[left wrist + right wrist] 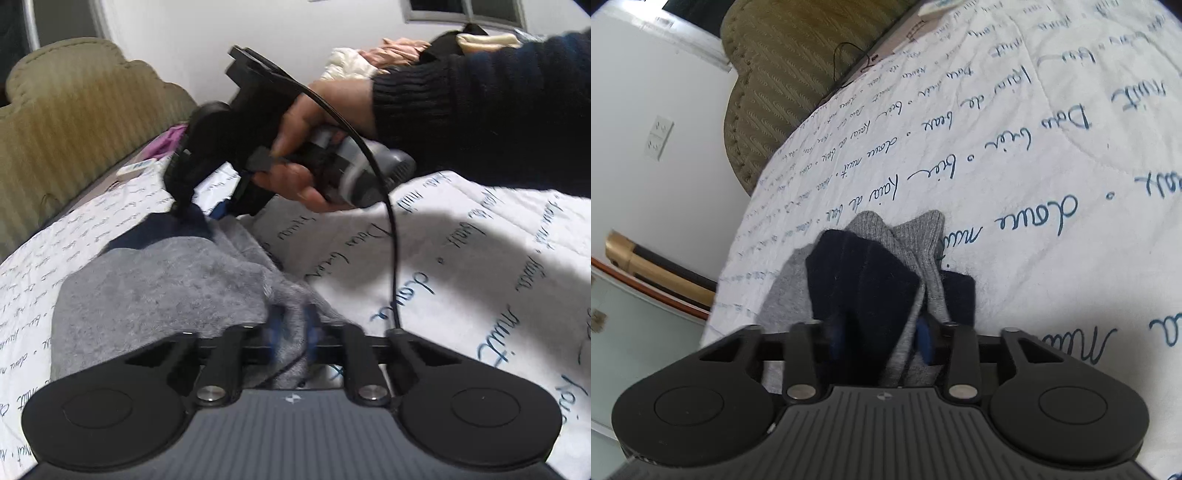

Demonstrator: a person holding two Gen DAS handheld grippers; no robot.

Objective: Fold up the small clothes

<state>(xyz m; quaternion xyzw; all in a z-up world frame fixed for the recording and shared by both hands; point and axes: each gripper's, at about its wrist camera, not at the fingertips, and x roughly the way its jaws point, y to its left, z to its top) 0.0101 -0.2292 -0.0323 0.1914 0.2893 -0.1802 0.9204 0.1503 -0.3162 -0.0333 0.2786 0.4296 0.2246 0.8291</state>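
On quilt [1015, 155], sock [864, 273] pinched at both ends

Sock [864, 280] grey with navy; quilt [1015, 177] white, blue script; headboard [74, 122] olive, striped.

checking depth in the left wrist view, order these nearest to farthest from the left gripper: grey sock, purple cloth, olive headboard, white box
1. grey sock, pinched at the left gripper fingers.
2. white box, up left on the bed edge.
3. purple cloth, just behind the box.
4. olive headboard, far left, about level with the cloth; hard to rank.
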